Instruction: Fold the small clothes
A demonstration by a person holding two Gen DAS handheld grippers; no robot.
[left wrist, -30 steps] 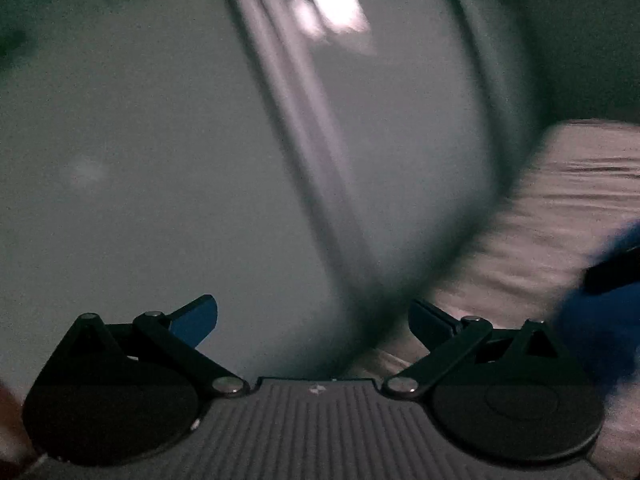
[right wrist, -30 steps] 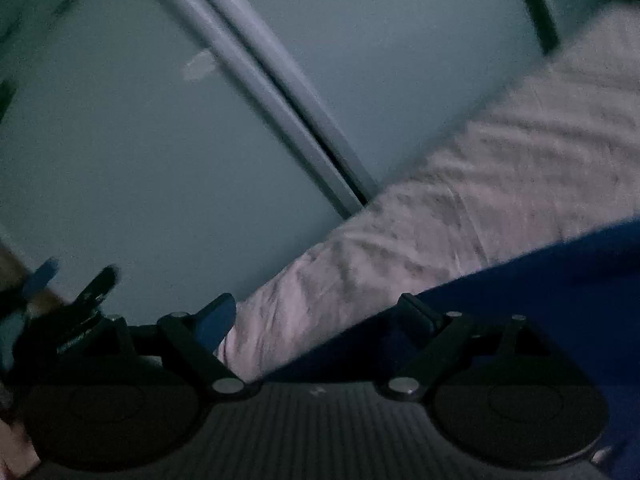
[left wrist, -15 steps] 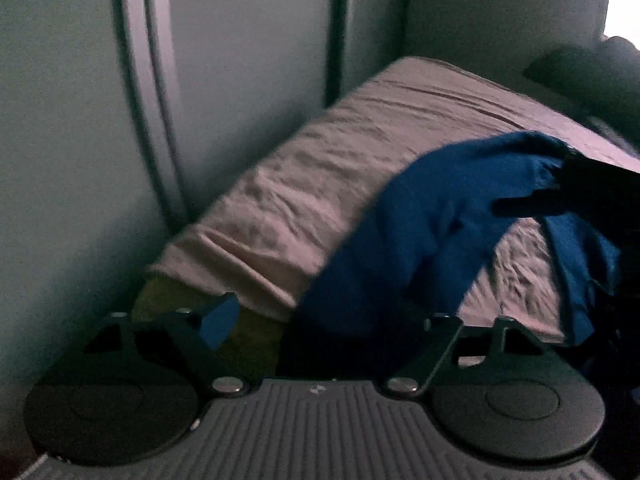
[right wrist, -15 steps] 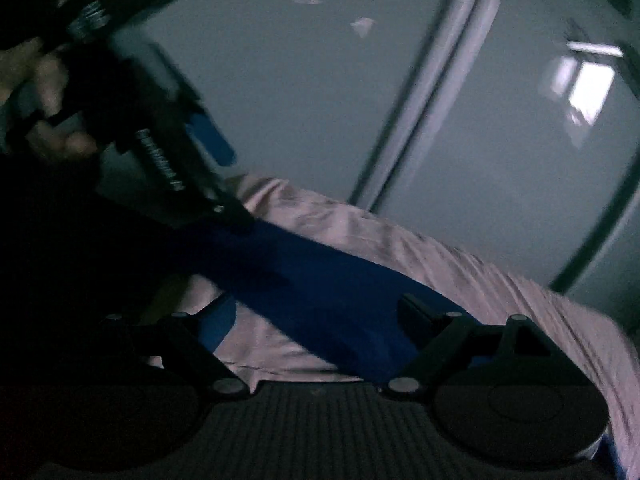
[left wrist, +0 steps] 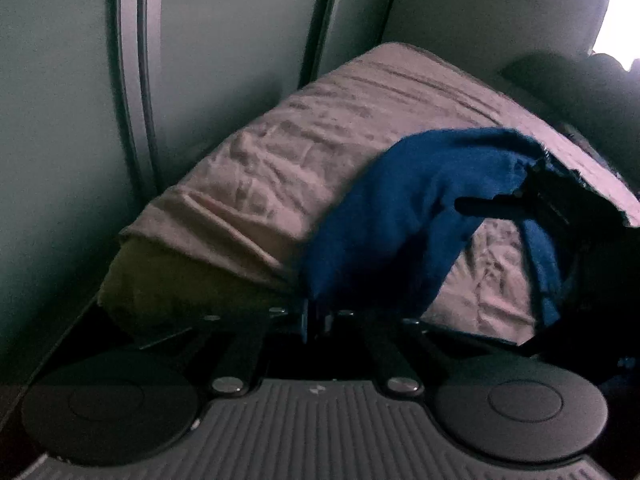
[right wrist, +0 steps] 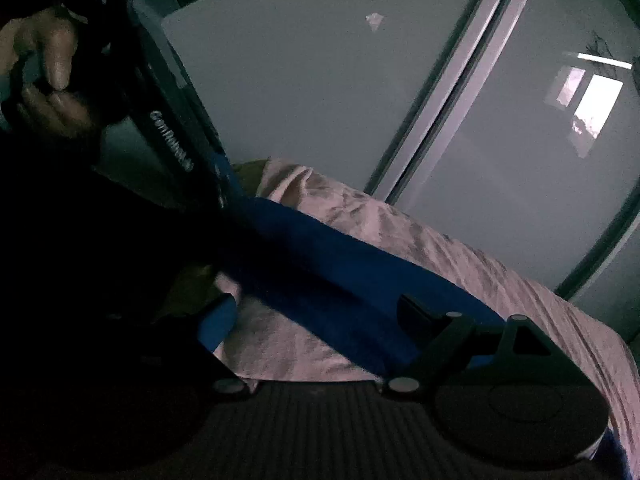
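A blue garment (left wrist: 404, 216) hangs above a bed with a pinkish wrinkled sheet (left wrist: 304, 152). My left gripper (left wrist: 316, 316) is shut on the garment's lower edge. The cloth rises to the right, where the other gripper's dark body (left wrist: 560, 200) meets it. In the right wrist view the blue garment (right wrist: 352, 280) stretches as a band from the left gripper (right wrist: 224, 196), held by a hand at upper left, down between the jaws of my right gripper (right wrist: 316, 320). The right jaws stand wide apart with the cloth passing between them.
Pale sliding wardrobe doors with a grey frame (left wrist: 136, 80) stand close behind the bed; they also show in the right wrist view (right wrist: 452, 92). An olive mattress corner (left wrist: 160, 280) shows under the sheet. A dark pillow or bundle (left wrist: 568, 84) lies at the bed's far end.
My left gripper's jaws, open half a second ago, have closed on the blue garment's edge. Both views have swung from the wardrobe doors to the bed, and the garment is now stretched between the grippers.
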